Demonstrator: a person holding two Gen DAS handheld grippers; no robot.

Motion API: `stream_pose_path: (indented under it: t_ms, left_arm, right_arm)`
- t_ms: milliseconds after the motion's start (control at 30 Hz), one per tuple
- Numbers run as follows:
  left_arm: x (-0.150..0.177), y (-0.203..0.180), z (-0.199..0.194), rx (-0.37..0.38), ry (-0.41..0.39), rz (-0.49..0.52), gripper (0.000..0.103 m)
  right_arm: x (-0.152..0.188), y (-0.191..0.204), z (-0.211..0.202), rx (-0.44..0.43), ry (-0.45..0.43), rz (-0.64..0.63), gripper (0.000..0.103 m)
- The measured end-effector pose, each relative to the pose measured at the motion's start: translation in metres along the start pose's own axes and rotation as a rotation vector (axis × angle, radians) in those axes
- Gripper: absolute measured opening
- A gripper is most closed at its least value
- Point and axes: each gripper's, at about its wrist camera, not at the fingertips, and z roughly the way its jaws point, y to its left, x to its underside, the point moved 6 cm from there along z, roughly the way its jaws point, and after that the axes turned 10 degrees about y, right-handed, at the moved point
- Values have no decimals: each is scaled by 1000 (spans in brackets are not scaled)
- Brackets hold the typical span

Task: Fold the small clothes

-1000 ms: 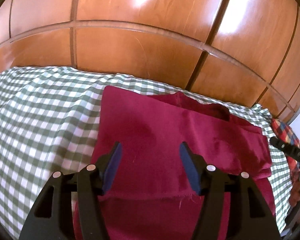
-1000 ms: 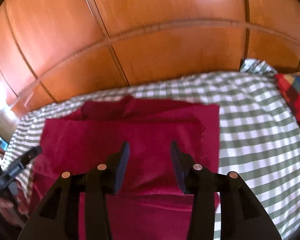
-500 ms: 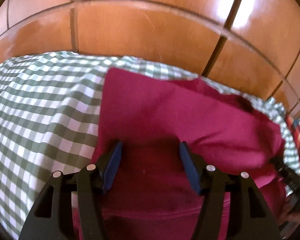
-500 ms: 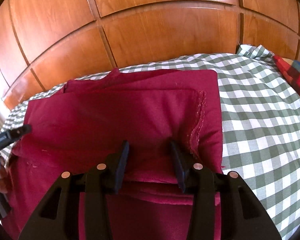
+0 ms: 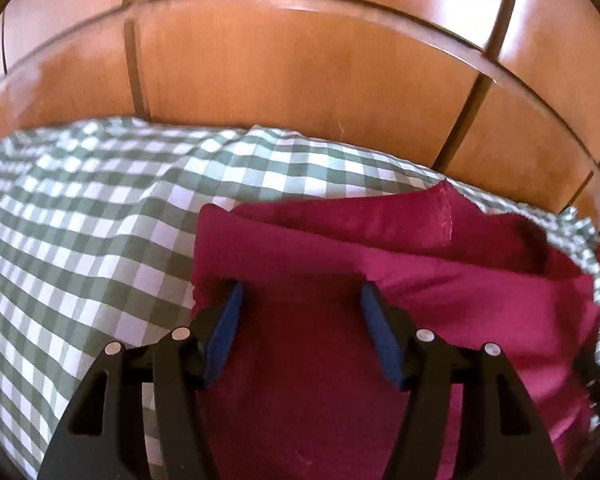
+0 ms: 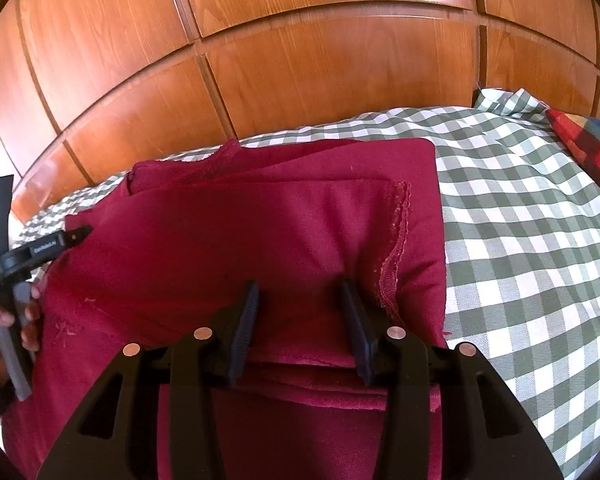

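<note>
Maroon garment [image 6: 260, 240] lies folded in layers on the green checked bedspread [image 6: 520, 240], before a wooden panelled wall [image 6: 300, 80]. Both claws rest low over it with jaws spread and cloth between them, no pinch visible: left claw [image 5: 300, 292] by its left edge, right claw [image 6: 298, 292] beside a frayed hem [image 6: 396, 256].

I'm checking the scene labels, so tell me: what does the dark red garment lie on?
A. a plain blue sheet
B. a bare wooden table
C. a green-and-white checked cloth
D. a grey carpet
C: the dark red garment is spread over a green-and-white checked cloth, which shows on both sides of it, in front of wooden panels.
</note>
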Motion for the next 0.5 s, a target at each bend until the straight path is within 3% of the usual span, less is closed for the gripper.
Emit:
stream_pose_path:
  t_ms: [167,267,500]
  left_arm:
    - [1,4,-18,23,18,-44,60]
    - [15,8,-47,24,-11,-58,69]
    - [90,33,-99,8,-25,-49,71]
  right_arm:
    - [0,0,0,-7,0,7,42]
    - [0,0,0,-8,0,9,42]
    - [-2,2,-1,15,12,-5,42]
